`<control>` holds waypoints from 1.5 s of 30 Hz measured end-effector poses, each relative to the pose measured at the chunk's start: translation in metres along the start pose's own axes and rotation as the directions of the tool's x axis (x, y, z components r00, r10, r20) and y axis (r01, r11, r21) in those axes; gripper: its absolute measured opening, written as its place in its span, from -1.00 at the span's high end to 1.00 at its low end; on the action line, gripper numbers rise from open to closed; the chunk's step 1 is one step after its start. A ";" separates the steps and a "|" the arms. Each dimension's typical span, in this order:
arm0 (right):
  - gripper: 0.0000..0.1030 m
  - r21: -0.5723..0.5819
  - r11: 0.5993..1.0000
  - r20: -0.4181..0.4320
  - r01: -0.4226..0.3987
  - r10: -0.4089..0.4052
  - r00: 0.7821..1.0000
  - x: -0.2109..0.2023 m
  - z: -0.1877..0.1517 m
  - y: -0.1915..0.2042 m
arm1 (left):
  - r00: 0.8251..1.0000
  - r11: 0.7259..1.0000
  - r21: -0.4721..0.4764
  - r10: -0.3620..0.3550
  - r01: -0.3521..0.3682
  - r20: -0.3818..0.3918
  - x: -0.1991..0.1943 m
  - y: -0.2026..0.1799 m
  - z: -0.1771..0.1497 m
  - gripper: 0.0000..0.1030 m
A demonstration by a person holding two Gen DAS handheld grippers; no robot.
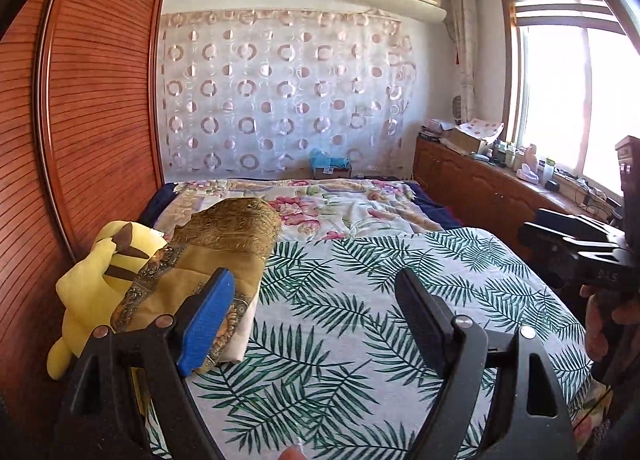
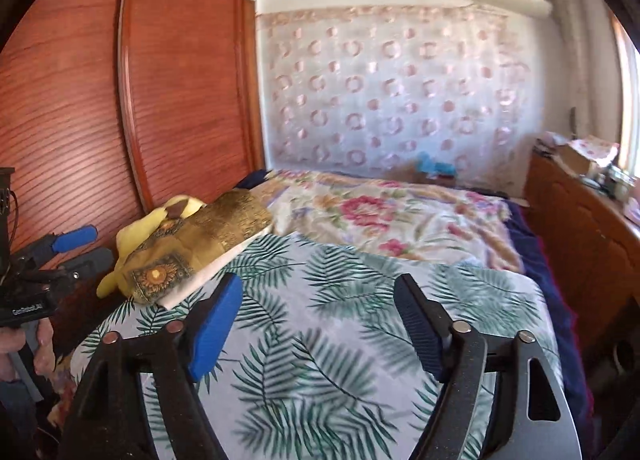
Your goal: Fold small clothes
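Note:
A white cloth with a green palm-leaf print (image 1: 360, 320) lies spread flat on the bed; it also shows in the right wrist view (image 2: 320, 320). My left gripper (image 1: 316, 292) is open and empty, held above the near part of the cloth. My right gripper (image 2: 320, 296) is open and empty too, above the same cloth. The right gripper's body shows at the right edge of the left wrist view (image 1: 580, 256). The left gripper shows at the left edge of the right wrist view (image 2: 60, 248). No other small garment is visible.
A gold patterned folded blanket (image 1: 208, 260) and a yellow plush toy (image 1: 96, 284) lie at the bed's left side against a wooden wardrobe (image 1: 80, 120). A floral quilt (image 1: 340, 208) covers the far bed. A wooden cabinet (image 1: 480, 188) with clutter runs under the window at right.

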State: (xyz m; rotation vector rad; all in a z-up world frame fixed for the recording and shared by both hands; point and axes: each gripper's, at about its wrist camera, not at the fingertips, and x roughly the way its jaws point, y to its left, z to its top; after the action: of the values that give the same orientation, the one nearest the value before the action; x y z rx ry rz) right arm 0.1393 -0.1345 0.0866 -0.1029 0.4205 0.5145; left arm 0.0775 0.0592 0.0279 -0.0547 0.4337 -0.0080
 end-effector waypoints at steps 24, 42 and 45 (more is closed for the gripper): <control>-0.71 0.109 0.974 0.095 0.199 -0.209 0.973 -0.101 -0.039 0.049 | 1.000 1.000 0.027 -0.009 0.008 0.027 -0.031 -0.037 0.005 -0.61; -0.71 0.107 0.972 0.095 0.209 -0.219 0.971 -0.094 -0.040 0.033 | 1.000 1.000 0.016 -0.002 0.001 0.030 -0.034 -0.046 0.001 -0.61; -0.71 0.108 0.972 0.097 0.208 -0.219 0.971 -0.095 -0.040 0.031 | 1.000 1.000 0.016 -0.004 0.004 0.029 -0.034 -0.045 0.002 -0.61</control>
State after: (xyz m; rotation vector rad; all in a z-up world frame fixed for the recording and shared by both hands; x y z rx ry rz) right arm 0.0344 -0.1589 0.0898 -0.0261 0.3233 0.2851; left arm 0.0473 0.0146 0.0461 -0.0398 0.4039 -0.0147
